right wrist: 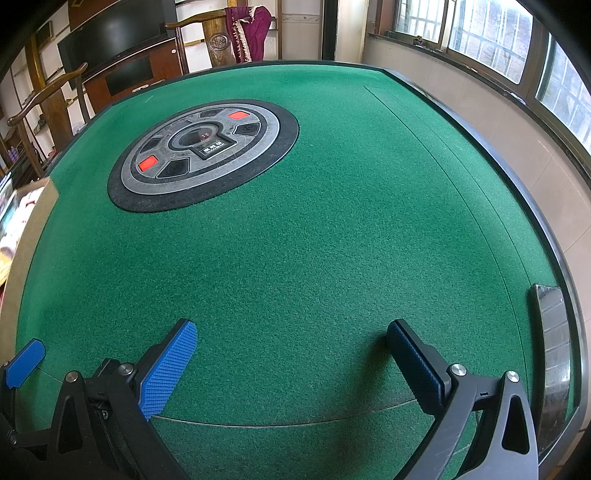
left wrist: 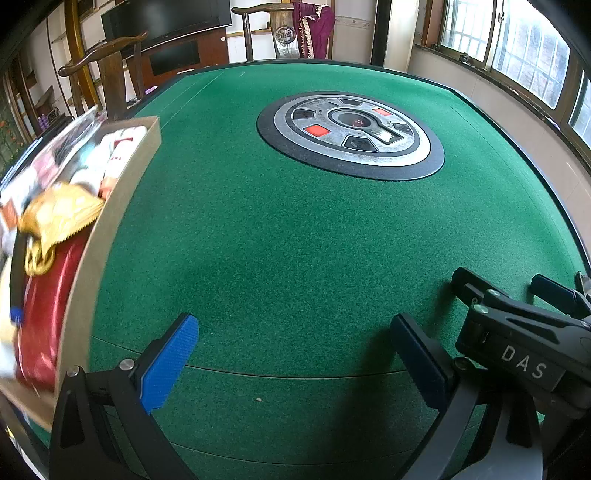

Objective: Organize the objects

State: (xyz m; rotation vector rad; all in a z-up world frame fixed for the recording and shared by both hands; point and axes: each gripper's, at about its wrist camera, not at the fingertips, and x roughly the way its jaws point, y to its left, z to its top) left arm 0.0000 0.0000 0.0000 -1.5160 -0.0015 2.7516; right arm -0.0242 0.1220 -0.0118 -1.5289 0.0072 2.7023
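Packets and pouches fill a cardboard box (left wrist: 122, 206) at the left edge of the table (left wrist: 295, 240): a red foil bag (left wrist: 44, 314) lies nearest the camera, a yellow crinkle-edged packet (left wrist: 62, 214) sits on top of it, and white wrappers with red print (left wrist: 118, 151) lie farther back. The contents are blurred, so labels cannot be read. In the right wrist view only a strip of the same box shows at the far left.

Just right of the box, the left claw (left wrist: 295, 358) hangs over bare green felt with its blue pads spread wide and nothing between them. The right claw (right wrist: 291, 365) is beside it, also spread wide and empty, tilted down toward the felt; its black body marked "DAS" shows at the right of the left wrist view.

Farther out, a round grey control panel (left wrist: 351, 134) with two red buttons sits in the middle of the table. A dark rectangular slab (right wrist: 554, 354) lies along the right rim. Beyond the table stand wooden chairs (left wrist: 107, 70), one draped with a maroon cloth (left wrist: 317, 26), a dark television (left wrist: 166, 18), and barred windows (left wrist: 528, 48).
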